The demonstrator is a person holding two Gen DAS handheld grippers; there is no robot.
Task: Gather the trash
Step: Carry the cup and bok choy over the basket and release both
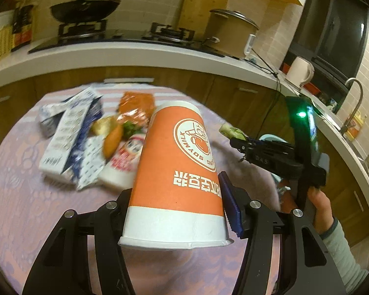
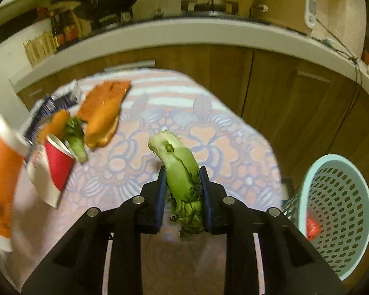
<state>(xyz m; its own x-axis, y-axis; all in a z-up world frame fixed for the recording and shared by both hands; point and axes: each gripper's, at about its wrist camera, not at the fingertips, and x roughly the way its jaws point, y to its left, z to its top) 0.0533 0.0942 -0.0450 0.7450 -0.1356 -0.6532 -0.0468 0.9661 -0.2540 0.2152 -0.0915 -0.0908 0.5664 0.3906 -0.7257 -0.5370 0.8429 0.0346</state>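
Observation:
My left gripper (image 1: 177, 201) is shut on an orange and white paper cup (image 1: 177, 172), held above the patterned table. The cup also shows at the left edge of the right wrist view (image 2: 0, 172). My right gripper (image 2: 182, 184) is shut on a green vegetable stalk (image 2: 179, 169), held above the table; it shows in the left wrist view (image 1: 232, 132) at the right. On the table lie blue and white cartons (image 1: 69, 135), an orange wrapper (image 2: 103, 105), a carrot piece (image 2: 55, 123), a second green stalk (image 2: 76, 140) and a red and white cup (image 2: 54, 169).
A pale green perforated basket (image 2: 337, 216) stands on the floor right of the table, with something red inside (image 2: 312, 228). Behind the table (image 2: 209, 135) run wooden cabinets and a white counter (image 1: 135, 54) with a stove, a wok, a pot and a kettle.

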